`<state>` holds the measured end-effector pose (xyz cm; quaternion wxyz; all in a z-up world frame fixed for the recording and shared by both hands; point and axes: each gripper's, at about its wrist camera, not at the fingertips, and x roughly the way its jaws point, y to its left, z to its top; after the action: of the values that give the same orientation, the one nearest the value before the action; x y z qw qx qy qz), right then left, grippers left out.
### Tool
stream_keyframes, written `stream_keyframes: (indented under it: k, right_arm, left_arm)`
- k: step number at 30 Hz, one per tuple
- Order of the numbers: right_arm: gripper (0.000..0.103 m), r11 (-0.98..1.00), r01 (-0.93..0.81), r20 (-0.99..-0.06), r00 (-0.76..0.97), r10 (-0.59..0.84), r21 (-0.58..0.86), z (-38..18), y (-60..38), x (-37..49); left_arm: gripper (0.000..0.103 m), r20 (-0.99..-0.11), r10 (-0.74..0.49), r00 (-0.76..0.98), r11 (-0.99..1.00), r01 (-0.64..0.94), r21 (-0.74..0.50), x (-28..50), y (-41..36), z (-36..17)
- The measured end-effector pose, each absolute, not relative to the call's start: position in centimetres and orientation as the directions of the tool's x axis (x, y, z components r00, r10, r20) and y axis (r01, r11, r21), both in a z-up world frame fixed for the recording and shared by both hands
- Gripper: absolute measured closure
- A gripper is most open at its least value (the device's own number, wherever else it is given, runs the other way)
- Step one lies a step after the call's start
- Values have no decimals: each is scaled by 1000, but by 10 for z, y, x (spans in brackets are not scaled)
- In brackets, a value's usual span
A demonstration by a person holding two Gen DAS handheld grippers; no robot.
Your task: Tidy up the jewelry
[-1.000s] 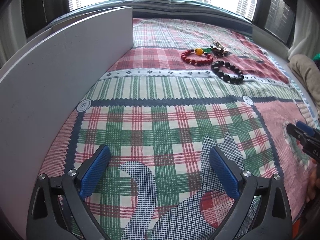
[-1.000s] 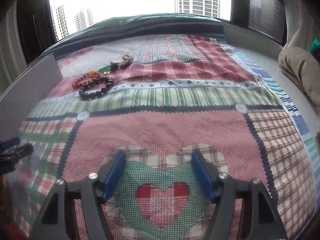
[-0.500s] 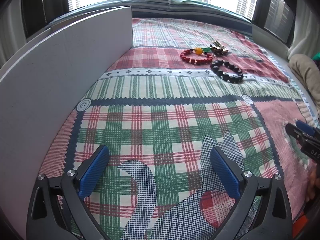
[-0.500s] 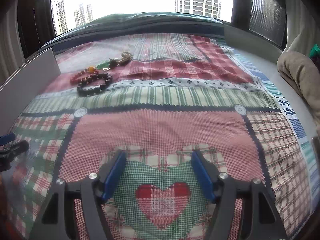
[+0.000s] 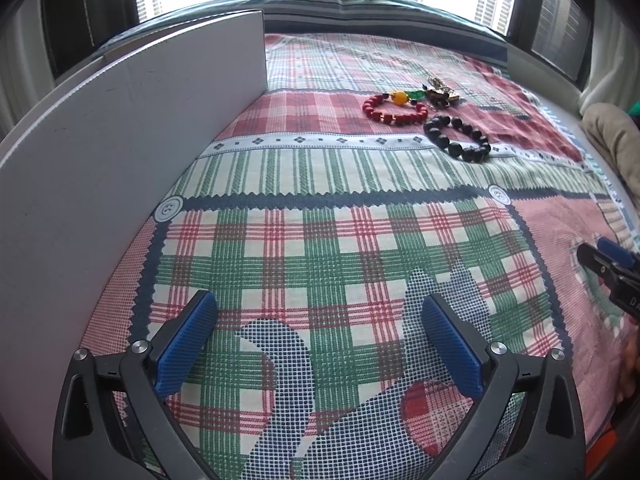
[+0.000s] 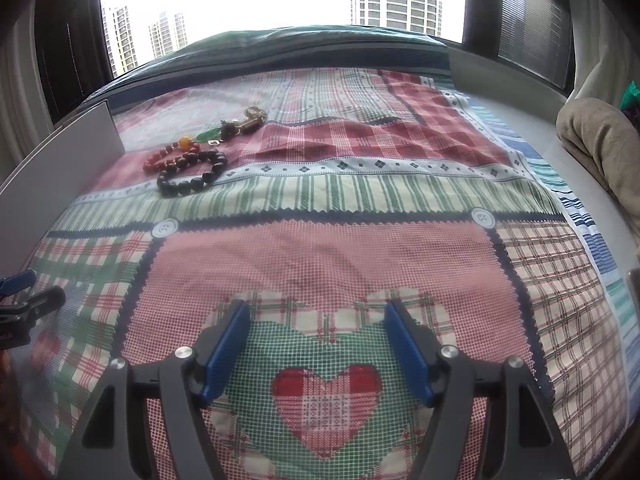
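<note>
On the patchwork cloth lie a red bead bracelet (image 5: 394,108) (image 6: 168,158) with an orange bead, a black bead bracelet (image 5: 458,138) (image 6: 192,178), and a metal charm bunch with a green pendant (image 5: 438,94) (image 6: 240,124). All three rest far ahead of both grippers. My left gripper (image 5: 318,304) hovers open over the green and red plaid, nothing between its blue pads. My right gripper (image 6: 316,314) hangs open above the heart patch, also empty. Each gripper shows at the other view's edge.
A white box wall (image 5: 120,140) (image 6: 52,164) stands upright along the left side of the cloth. A beige cushion (image 6: 600,144) lies at the far right. A window with tower blocks sits behind the cloth's far edge.
</note>
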<state>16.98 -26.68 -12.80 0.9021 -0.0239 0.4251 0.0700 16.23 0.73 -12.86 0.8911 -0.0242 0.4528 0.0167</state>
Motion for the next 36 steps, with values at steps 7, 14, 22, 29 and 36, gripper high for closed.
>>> stream_keyframes:
  k: [7, 14, 22, 29, 36]
  right_arm:
    - [30, 989, -149, -771, 628, 109, 18, -128, -267, 170]
    - [30, 989, -149, -770, 628, 114, 25, -128, -267, 170]
    - [30, 989, -149, -771, 627, 112, 22, -129, -266, 170]
    - [29, 988, -149, -771, 627, 115, 26, -128, -266, 170]
    - [29, 988, -150, -770, 627, 121, 34, -128, -267, 170]
  left_arm:
    - [1, -823, -7, 569, 999, -38, -35, 166, 8, -128]
    - [1, -801, -84, 592, 996, 37, -77, 237, -3, -79]
    - [13, -829, 63, 556, 966, 174, 191, 356, -42, -103]
    - [95, -845, -45, 532, 983, 176, 58, 351, -38, -118]
    - [95, -863, 10, 505, 996, 68, 51, 259, -15, -115]
